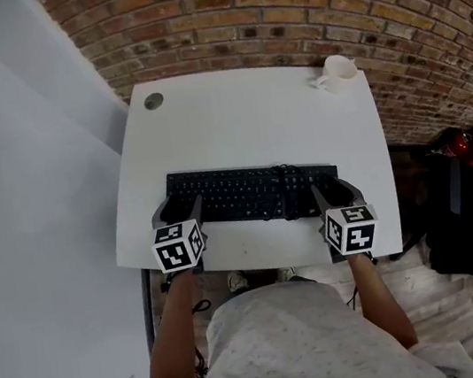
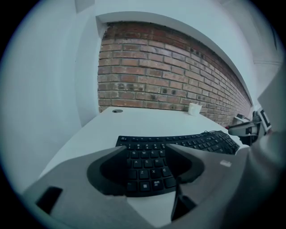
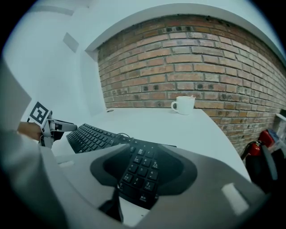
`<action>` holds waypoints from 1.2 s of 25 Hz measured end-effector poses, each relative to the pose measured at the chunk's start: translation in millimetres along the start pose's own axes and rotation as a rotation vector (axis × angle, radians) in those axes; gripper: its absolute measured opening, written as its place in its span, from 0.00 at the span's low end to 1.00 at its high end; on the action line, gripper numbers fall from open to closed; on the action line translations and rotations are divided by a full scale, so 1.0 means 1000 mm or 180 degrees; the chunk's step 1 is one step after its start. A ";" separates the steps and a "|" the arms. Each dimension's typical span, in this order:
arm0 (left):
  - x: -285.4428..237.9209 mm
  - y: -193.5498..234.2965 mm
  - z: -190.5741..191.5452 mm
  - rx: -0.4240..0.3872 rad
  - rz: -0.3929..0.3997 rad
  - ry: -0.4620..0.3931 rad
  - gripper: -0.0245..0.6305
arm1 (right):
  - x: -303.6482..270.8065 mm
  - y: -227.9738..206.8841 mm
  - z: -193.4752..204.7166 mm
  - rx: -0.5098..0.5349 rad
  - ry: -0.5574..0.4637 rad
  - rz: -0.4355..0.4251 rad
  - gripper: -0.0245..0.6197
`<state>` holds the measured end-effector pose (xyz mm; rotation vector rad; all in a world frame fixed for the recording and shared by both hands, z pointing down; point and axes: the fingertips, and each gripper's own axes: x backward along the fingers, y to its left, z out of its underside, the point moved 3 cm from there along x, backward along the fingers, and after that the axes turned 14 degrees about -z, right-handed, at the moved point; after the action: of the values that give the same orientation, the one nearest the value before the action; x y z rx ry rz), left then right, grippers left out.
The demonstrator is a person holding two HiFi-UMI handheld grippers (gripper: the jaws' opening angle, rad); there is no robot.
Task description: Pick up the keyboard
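Note:
A black keyboard (image 1: 251, 193) lies flat near the front edge of the white table (image 1: 243, 120), its cable looped on top near the number pad. My left gripper (image 1: 177, 208) is at the keyboard's left end, open, its grey jaws standing apart over the letter keys (image 2: 147, 165). My right gripper (image 1: 333, 187) is at the right end, also open, with the number pad (image 3: 138, 172) showing between its jaws. Neither gripper's pads press on the keyboard. Whether the jaw tips touch the keys I cannot tell.
A white mug (image 1: 338, 70) stands at the table's far right corner, and a round cable hole (image 1: 154, 101) is at the far left. A brick wall runs behind. A dark bag (image 1: 470, 216) and a red object (image 1: 471, 140) sit on the floor to the right.

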<state>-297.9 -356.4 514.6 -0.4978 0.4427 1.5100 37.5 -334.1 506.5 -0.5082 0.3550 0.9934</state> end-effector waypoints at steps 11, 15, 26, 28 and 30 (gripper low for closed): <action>-0.029 0.019 0.002 -0.0132 0.0137 0.0188 0.65 | -0.013 -0.019 0.008 -0.0318 0.0046 0.0230 0.48; -0.036 0.021 0.006 -0.0119 0.0197 0.0264 0.71 | -0.017 -0.024 0.012 -0.0382 0.0084 0.0293 0.55; -0.046 0.026 0.010 0.0081 0.0373 0.0398 0.73 | -0.028 -0.035 0.016 -0.0614 0.0173 0.0292 0.63; -0.046 0.026 0.010 0.0113 0.0412 0.0429 0.73 | -0.029 -0.036 0.017 -0.0702 0.0172 0.0238 0.64; -0.047 0.026 0.009 0.0114 0.0447 0.0461 0.73 | -0.030 -0.037 0.017 -0.0775 0.0156 0.0168 0.64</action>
<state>-324.7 -389.6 547.7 -0.5597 0.6275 1.6036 54.8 -362.5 544.6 -0.7478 0.2935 1.0832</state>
